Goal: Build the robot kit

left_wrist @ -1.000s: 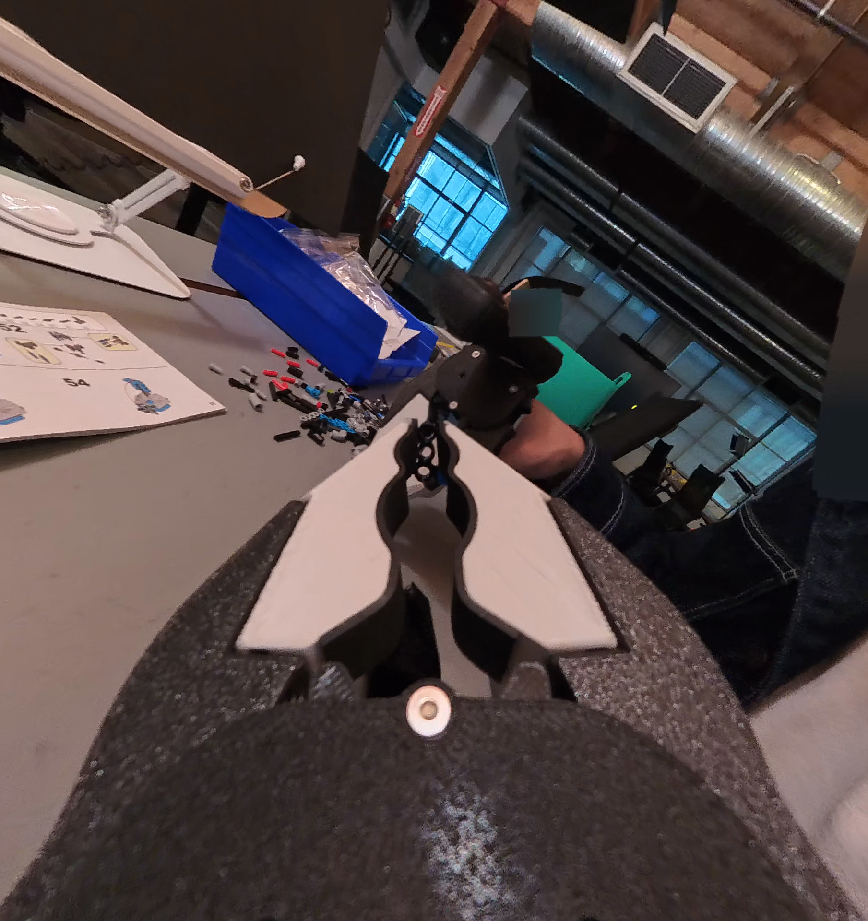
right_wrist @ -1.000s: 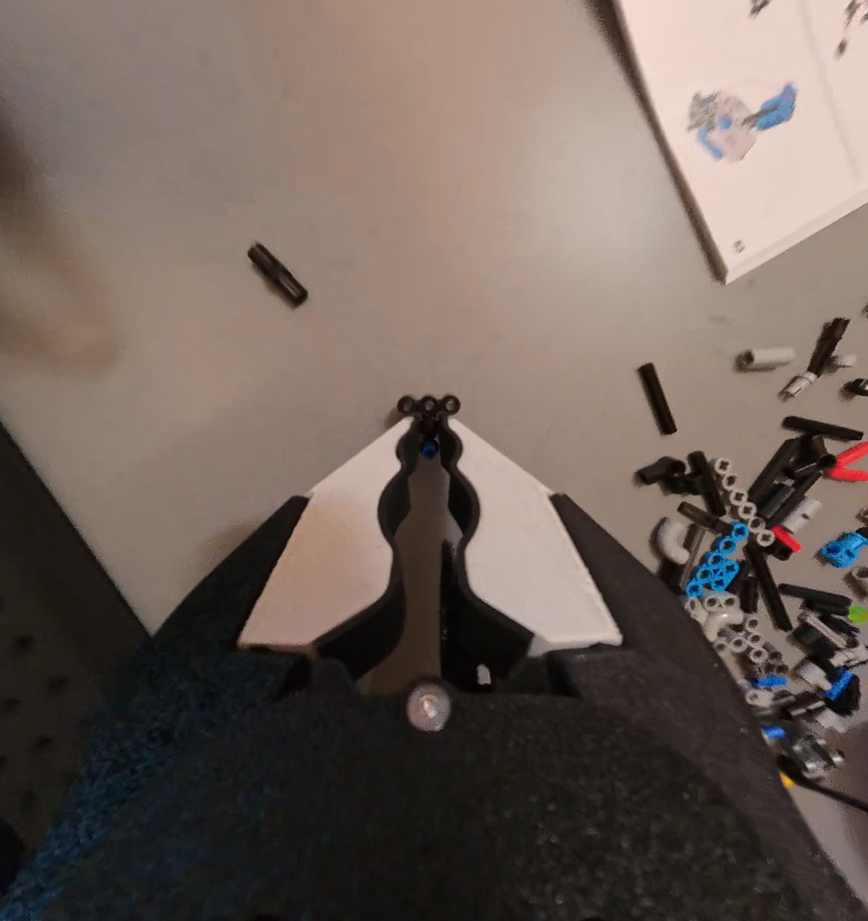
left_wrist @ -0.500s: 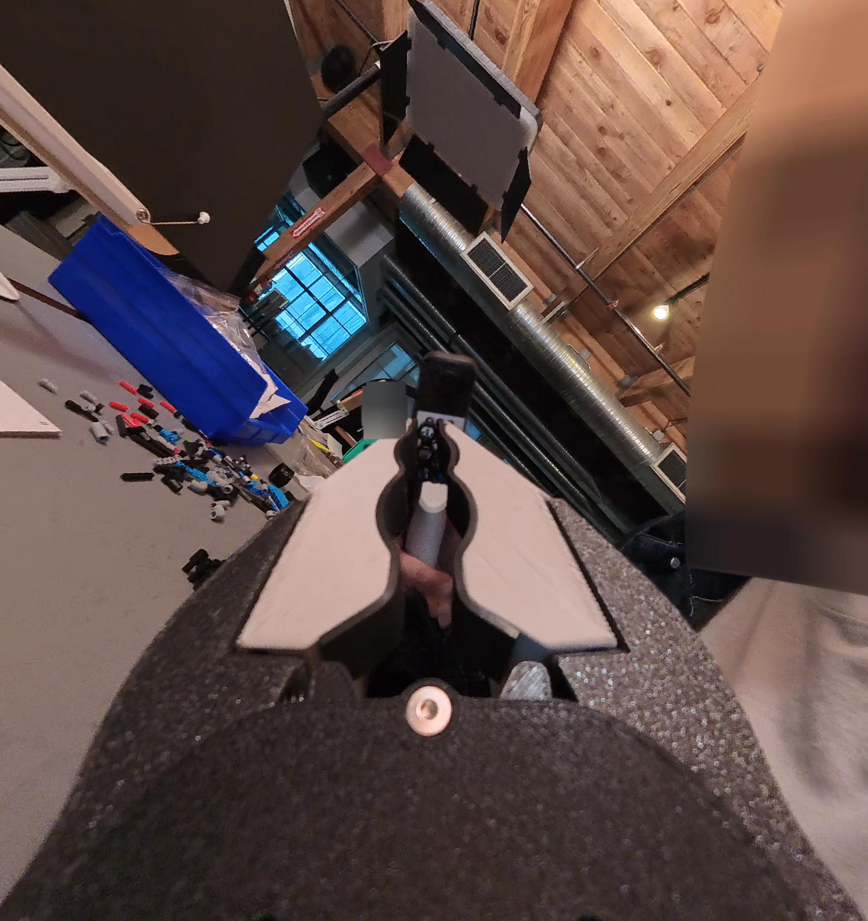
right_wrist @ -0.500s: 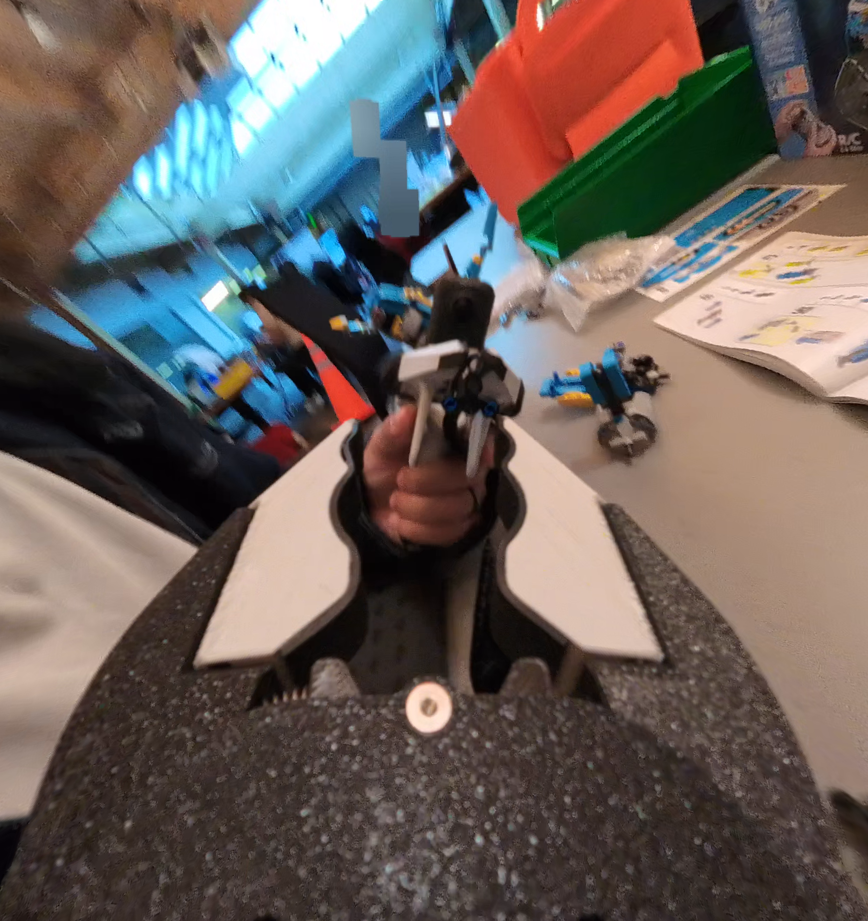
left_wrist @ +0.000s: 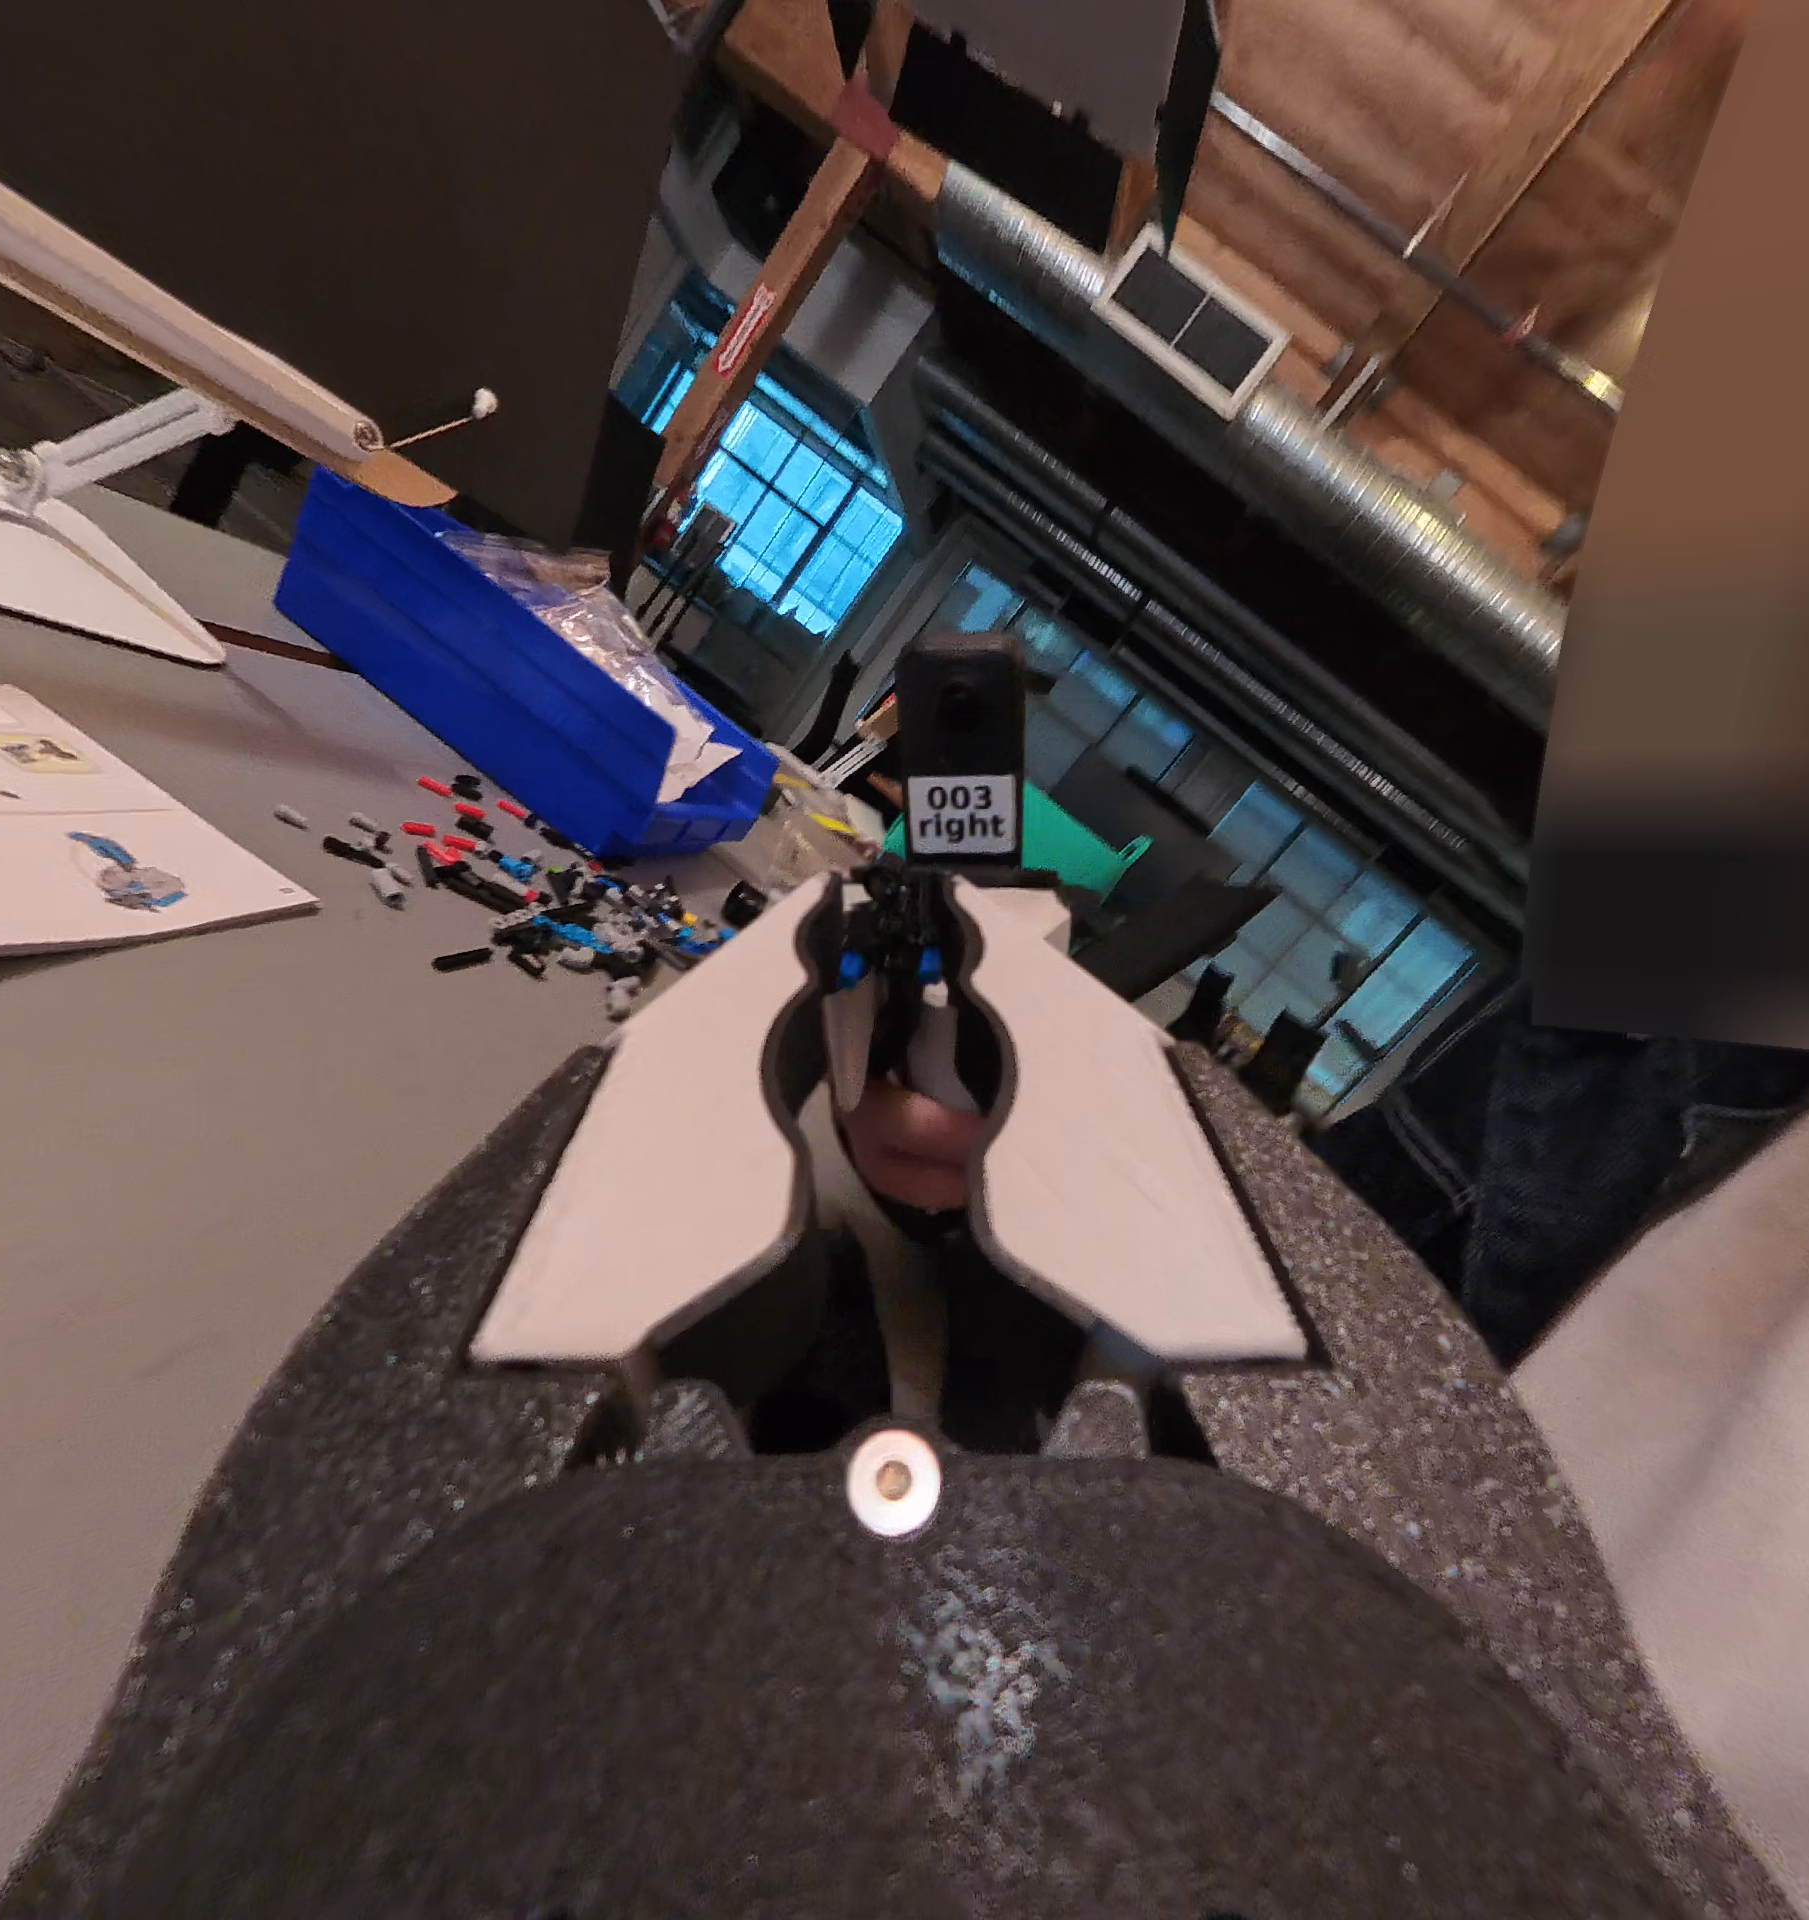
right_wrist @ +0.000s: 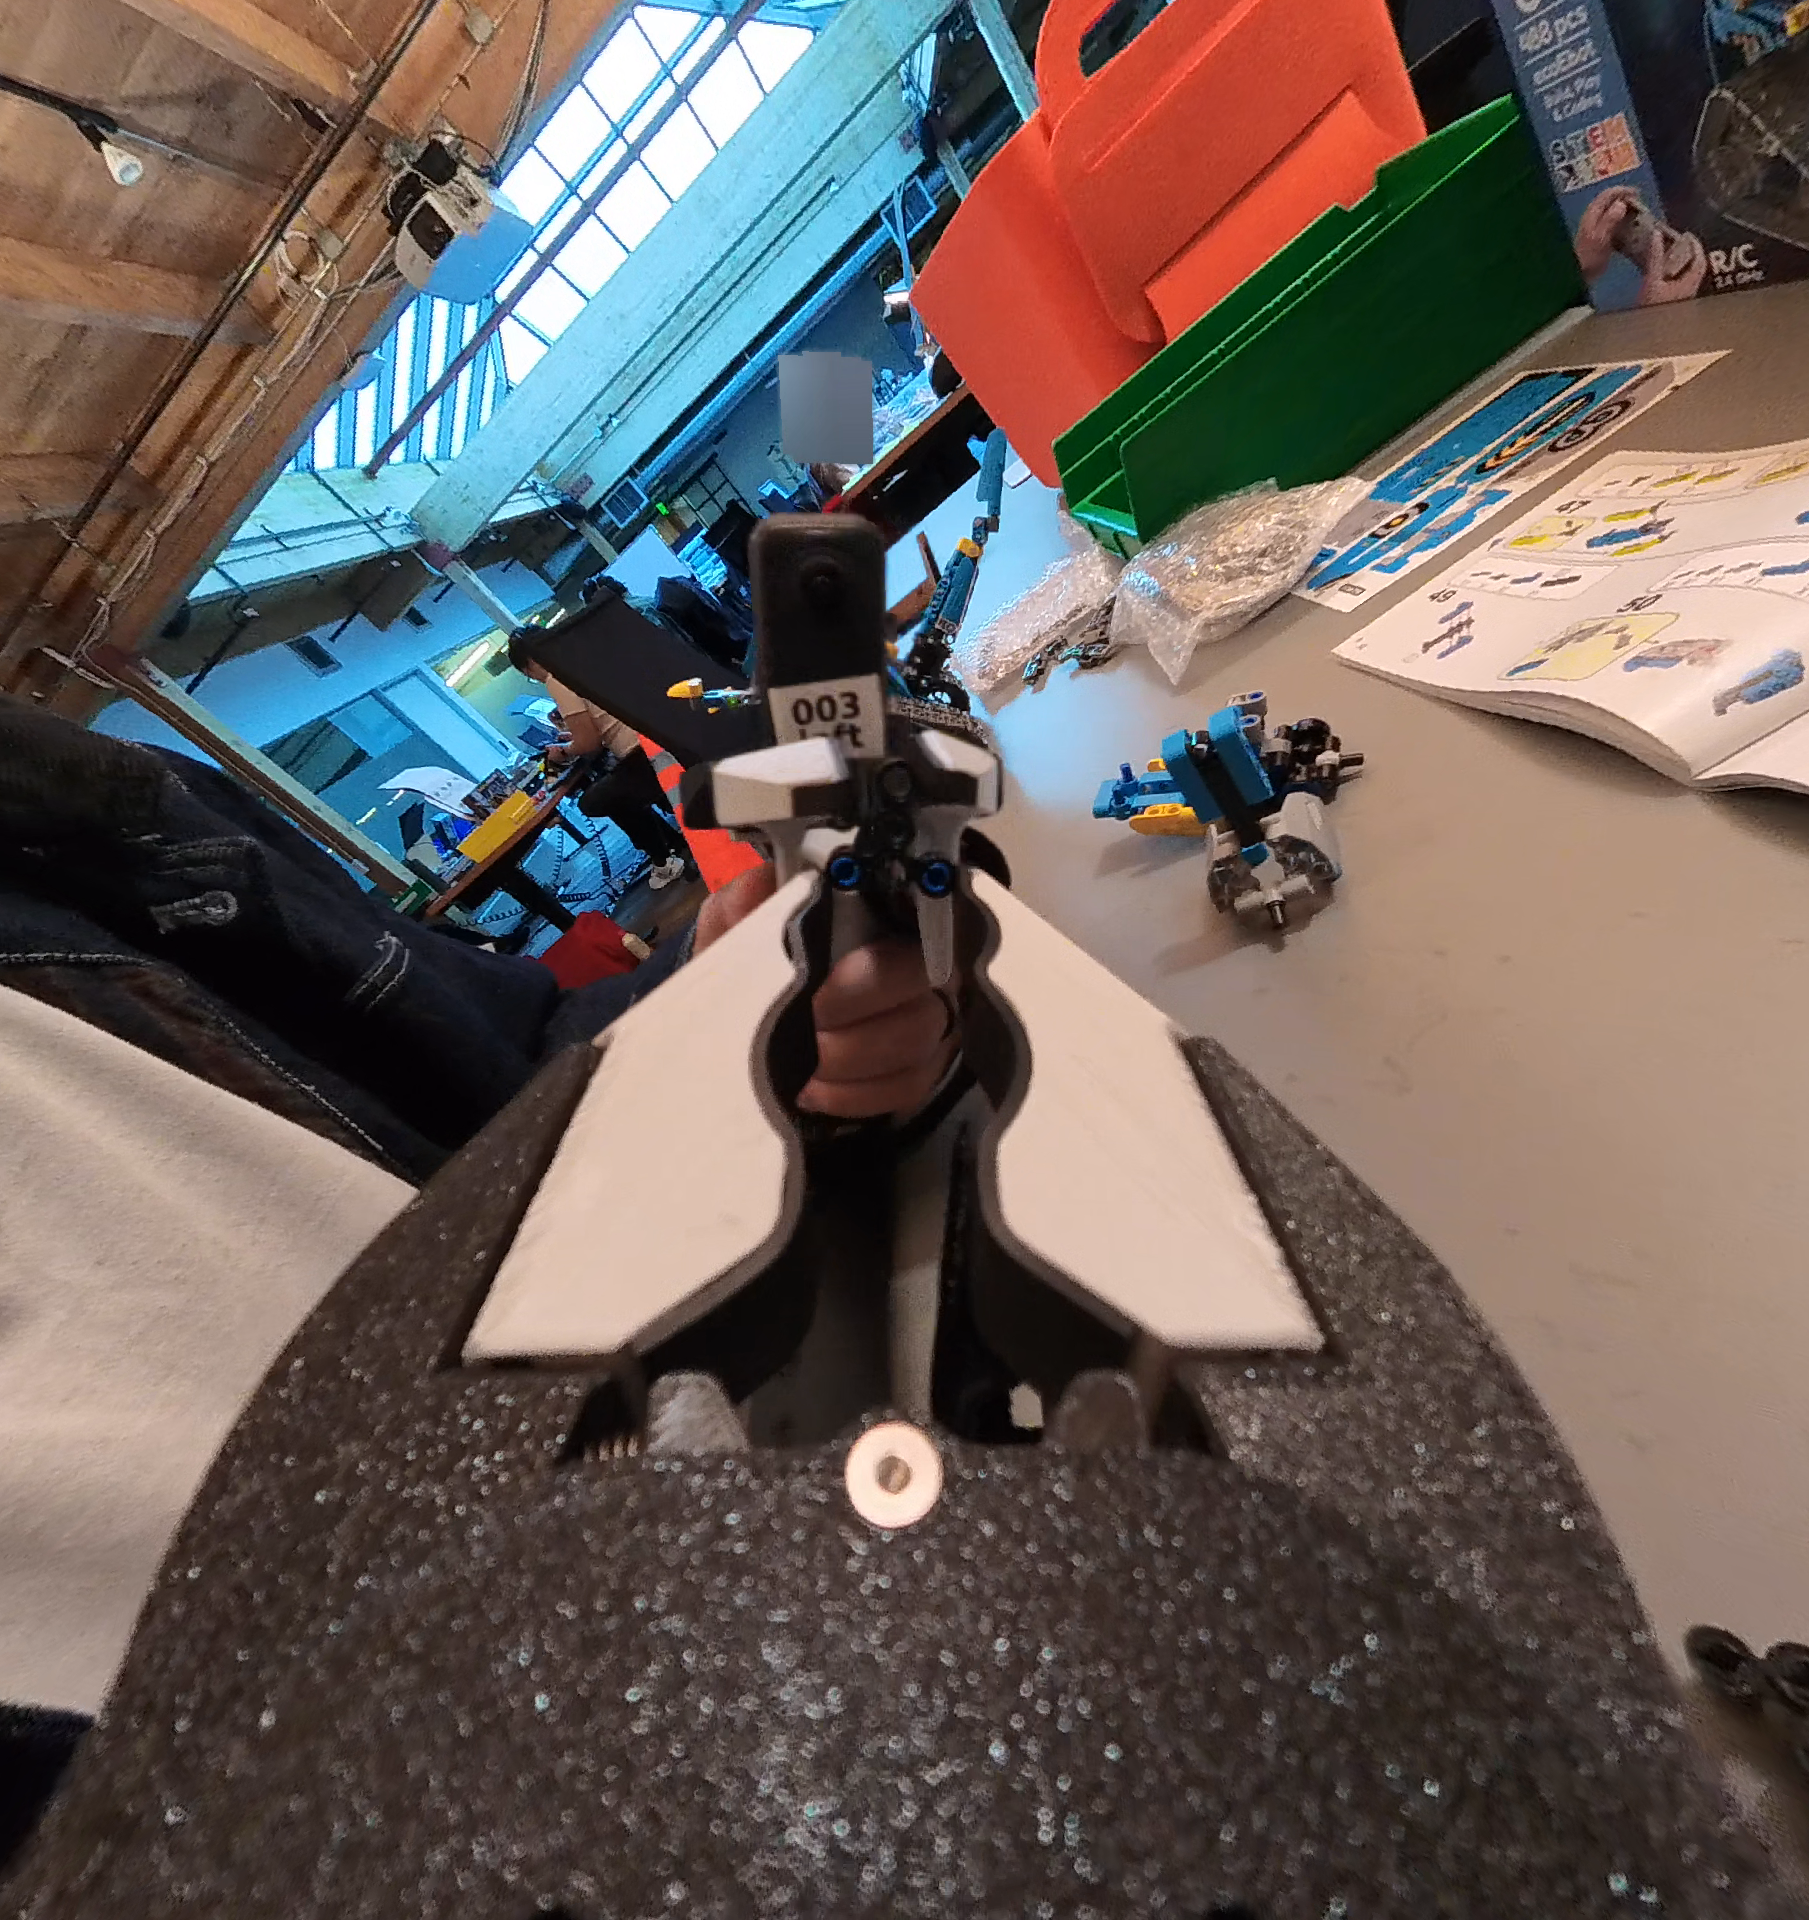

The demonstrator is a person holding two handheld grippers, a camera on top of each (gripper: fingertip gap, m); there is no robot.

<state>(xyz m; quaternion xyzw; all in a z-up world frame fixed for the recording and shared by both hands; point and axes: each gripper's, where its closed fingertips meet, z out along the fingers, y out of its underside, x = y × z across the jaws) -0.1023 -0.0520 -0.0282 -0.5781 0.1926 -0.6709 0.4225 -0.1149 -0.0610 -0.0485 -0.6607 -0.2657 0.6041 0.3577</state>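
My two grippers face each other tip to tip above the grey table (left_wrist: 204,1091). My left gripper (left_wrist: 887,899) is shut on a small black beam piece (left_wrist: 887,920) with a blue pin (left_wrist: 848,966) at each side. My right gripper (right_wrist: 892,883) has its jaws drawn in around the same black piece (right_wrist: 892,831), beside its blue pins (right_wrist: 846,873). In each view the other gripper's black camera block shows straight ahead: (left_wrist: 960,717) for the right gripper's, (right_wrist: 822,613) for the left's. A hand (right_wrist: 869,1039) holds the left gripper.
A blue bin (left_wrist: 505,665), a pile of small loose pieces (left_wrist: 547,904), an instruction booklet (left_wrist: 100,852) and a white lamp base (left_wrist: 48,561) lie on the left. A part-built blue model (right_wrist: 1232,810), plastic bags (right_wrist: 1222,571), green (right_wrist: 1326,384) and orange bins (right_wrist: 1118,208) stand opposite. Both grippers' tips are close together, under 4 cm apart. Left tips and right tips are each some 15 cm from the part-built blue model (right_wrist: 1232,810).
The right gripper swung up from the table to face the left one, opened, then narrowed around the piece. The left gripper tilted up then levelled, keeping its hold.
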